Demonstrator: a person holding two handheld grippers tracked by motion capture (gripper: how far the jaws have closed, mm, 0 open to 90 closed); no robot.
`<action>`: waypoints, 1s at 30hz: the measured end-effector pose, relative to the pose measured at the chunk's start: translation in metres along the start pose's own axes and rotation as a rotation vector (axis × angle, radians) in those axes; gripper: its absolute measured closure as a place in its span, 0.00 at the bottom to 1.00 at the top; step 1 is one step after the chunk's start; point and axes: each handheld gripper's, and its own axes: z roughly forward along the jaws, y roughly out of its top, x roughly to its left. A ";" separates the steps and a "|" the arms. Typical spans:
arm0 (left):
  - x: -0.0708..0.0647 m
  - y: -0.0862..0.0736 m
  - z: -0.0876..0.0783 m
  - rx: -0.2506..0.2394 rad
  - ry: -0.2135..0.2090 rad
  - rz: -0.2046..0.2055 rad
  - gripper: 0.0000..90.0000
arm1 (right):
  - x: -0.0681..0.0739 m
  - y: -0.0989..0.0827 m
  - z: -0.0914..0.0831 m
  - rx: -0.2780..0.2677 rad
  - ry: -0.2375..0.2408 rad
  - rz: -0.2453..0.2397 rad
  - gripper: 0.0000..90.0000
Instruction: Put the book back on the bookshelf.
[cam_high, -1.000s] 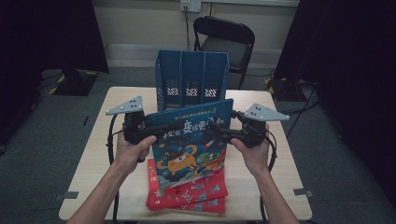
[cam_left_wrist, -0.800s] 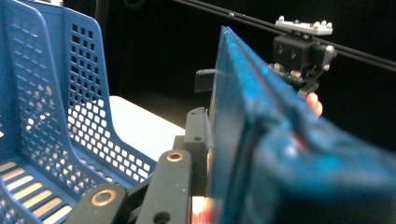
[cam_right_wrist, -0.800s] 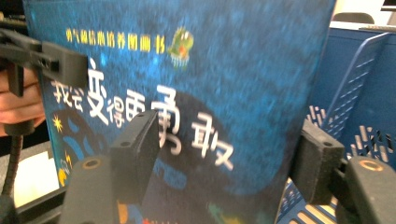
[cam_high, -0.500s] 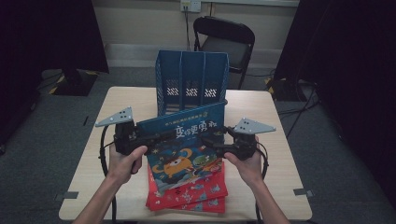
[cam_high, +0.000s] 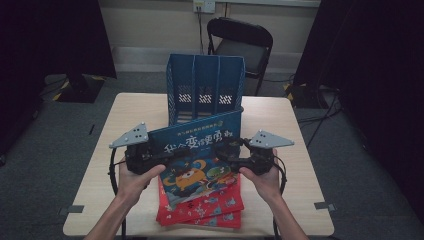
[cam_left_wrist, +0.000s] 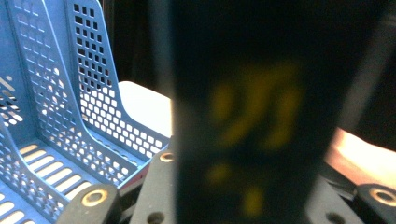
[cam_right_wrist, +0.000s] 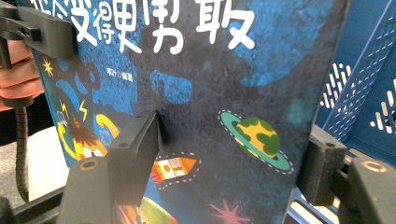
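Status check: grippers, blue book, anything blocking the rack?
Both grippers, left and right, clamp the blue book. Book tilted before the blue file rack. Slots look clear.

A blue picture book (cam_high: 197, 157) with large white characters across the top of its cover and a cartoon creature, a ringed planet and a small rocket below is held tilted, top edge raised, just in front of the blue three-slot file rack (cam_high: 205, 85). Its lower edge sits over a stack of red books (cam_high: 210, 210) lying flat, nearer the person than the rack.
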 end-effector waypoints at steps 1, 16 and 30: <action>0.000 0.000 0.000 0.001 0.012 0.005 0.84 | 0.000 0.000 0.000 0.003 -0.001 -0.001 0.33; -0.003 0.000 -0.005 -0.001 0.031 -0.107 0.92 | -0.003 -0.005 0.003 0.027 0.005 0.008 0.31; 0.003 0.012 -0.023 -0.013 0.131 -0.150 0.93 | -0.023 -0.031 -0.026 0.072 -0.071 0.068 0.32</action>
